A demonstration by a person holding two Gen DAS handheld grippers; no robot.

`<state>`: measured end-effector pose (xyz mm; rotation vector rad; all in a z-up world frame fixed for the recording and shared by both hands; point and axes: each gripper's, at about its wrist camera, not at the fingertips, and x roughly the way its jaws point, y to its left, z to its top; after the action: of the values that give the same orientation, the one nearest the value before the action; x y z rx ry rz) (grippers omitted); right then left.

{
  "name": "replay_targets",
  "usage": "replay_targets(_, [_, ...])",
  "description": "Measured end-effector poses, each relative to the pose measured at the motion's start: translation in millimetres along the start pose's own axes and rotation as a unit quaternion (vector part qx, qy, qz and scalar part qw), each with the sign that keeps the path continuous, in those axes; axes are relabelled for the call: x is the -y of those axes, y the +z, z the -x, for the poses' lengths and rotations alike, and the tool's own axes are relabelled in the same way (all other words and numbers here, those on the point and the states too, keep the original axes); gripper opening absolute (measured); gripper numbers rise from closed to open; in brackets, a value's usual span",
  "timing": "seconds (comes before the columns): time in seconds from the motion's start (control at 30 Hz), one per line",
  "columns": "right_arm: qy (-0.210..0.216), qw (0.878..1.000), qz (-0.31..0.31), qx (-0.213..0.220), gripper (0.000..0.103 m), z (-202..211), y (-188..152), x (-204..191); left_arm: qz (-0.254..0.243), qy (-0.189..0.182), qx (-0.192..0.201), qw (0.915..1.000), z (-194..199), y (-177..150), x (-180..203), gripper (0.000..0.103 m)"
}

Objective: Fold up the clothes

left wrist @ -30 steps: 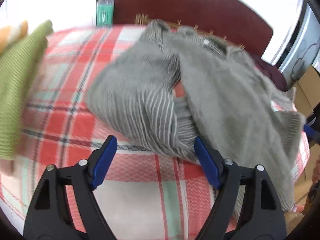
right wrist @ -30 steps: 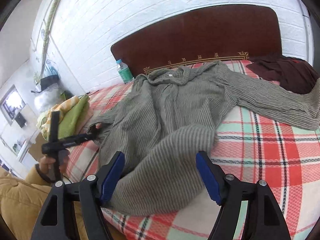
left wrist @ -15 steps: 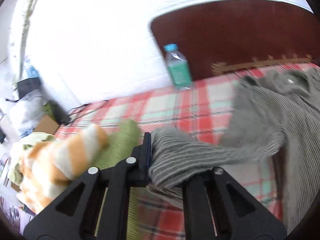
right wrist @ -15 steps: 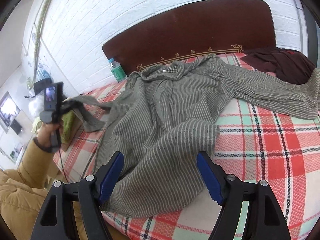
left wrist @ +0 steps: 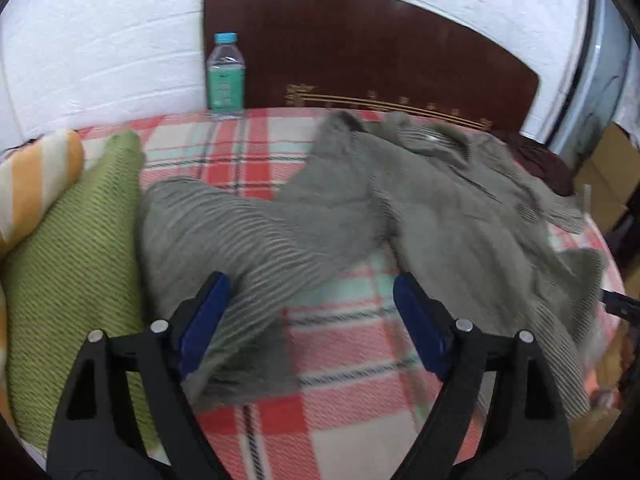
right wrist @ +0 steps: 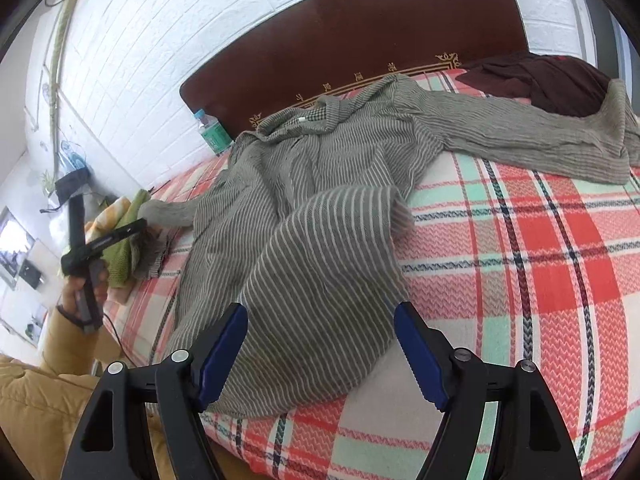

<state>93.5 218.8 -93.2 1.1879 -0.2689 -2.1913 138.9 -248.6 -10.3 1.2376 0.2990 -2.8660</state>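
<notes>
A grey striped shirt (left wrist: 440, 208) (right wrist: 320, 208) lies spread on the plaid bed, collar toward the headboard. Its left sleeve (left wrist: 224, 232) stretches out flat toward the green cloth. My left gripper (left wrist: 310, 284) hovers over the sleeve's cuff end. Its jaws are opening, and the cloth lies loose between them against the left finger, not pinched. The right wrist view shows that same gripper (right wrist: 104, 240) held in a hand at the bed's left side. My right gripper (right wrist: 320, 312) stands open just above the shirt's bunched lower hem. The other sleeve (right wrist: 540, 140) trails to the right.
A water bottle (left wrist: 225, 76) stands by the dark headboard (left wrist: 360, 48). A folded green cloth (left wrist: 72, 260) and an orange-striped one (left wrist: 36, 180) lie at the left edge. A maroon garment (right wrist: 540, 80) sits back right, and a cardboard box (left wrist: 604, 184) is beyond the bed.
The left gripper shut on the sleeve, drew it out to the left, and now has opened, leaving it laid flat. The right gripper stayed open and sank a little toward the hem.
</notes>
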Motion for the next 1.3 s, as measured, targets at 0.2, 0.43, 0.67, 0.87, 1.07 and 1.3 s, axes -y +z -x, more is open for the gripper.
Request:
replay_targets(0.2, [0.018,1.0,-0.019,-0.002,0.078,-4.7,-10.6,3.2,-0.008,-0.161,-0.081,0.9836,-12.7,-48.9,63.7,0.085])
replay_targets(0.43, [0.036,0.999,-0.017,0.0,0.078,-6.0,-18.4,-3.5,-0.012,-0.152,-0.13,0.9798,-51.3,-77.5,109.6,0.085])
replay_targets(0.67, [0.04,0.999,-0.027,0.008,0.079,-5.3,-22.5,-3.0,0.018,-0.126,-0.141,0.9818,-59.3,-67.8,109.5,0.009])
replay_targets(0.87, [0.037,0.999,-0.027,0.013,0.079,0.6,-24.6,-2.9,0.134,-0.117,-0.085,0.9803,-36.6,-49.2,59.8,0.005])
replay_targets(1.07, [0.029,0.999,-0.024,0.024,0.079,-1.8,-21.9,1.7,0.163,-0.087,-0.056,0.9812,-17.2,-37.1,13.8,0.005])
replay_targets(1.3, [0.033,0.999,-0.007,0.032,0.08,-20.9,-9.8,13.1,0.102,-0.111,-0.106,0.9829,-45.7,-55.0,42.9,0.006])
